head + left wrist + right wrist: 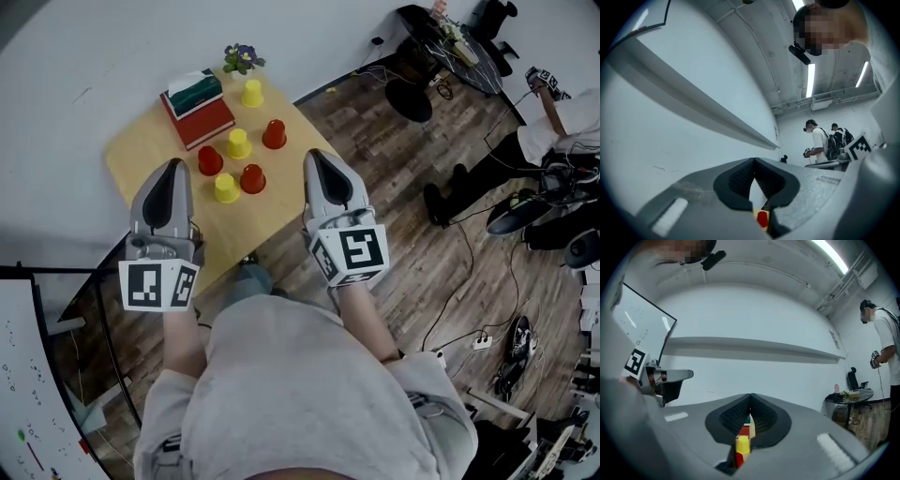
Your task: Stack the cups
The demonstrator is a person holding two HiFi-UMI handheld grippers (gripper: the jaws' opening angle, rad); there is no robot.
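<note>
Six upside-down cups stand on a small wooden table [141, 155]: yellow ones [251, 92], [238, 142], [226, 188] and red ones [274, 134], [209, 160], [252, 178]. None is stacked on another. My left gripper [172, 165] hovers over the table's near-left part, shut and empty. My right gripper [313, 155] is at the table's right edge, also shut and empty. In the left gripper view the closed jaws [754, 160] leave a slit showing a red cup [762, 218]. In the right gripper view the closed jaws [750, 395] frame a yellow cup [743, 445].
A red book with a green box on top [197, 105] lies at the table's back, beside a small flower pot [243, 58]. A white wall rises behind the table. A whiteboard [23, 375] stands at the left. Cables, chairs and another person [553, 122] are to the right.
</note>
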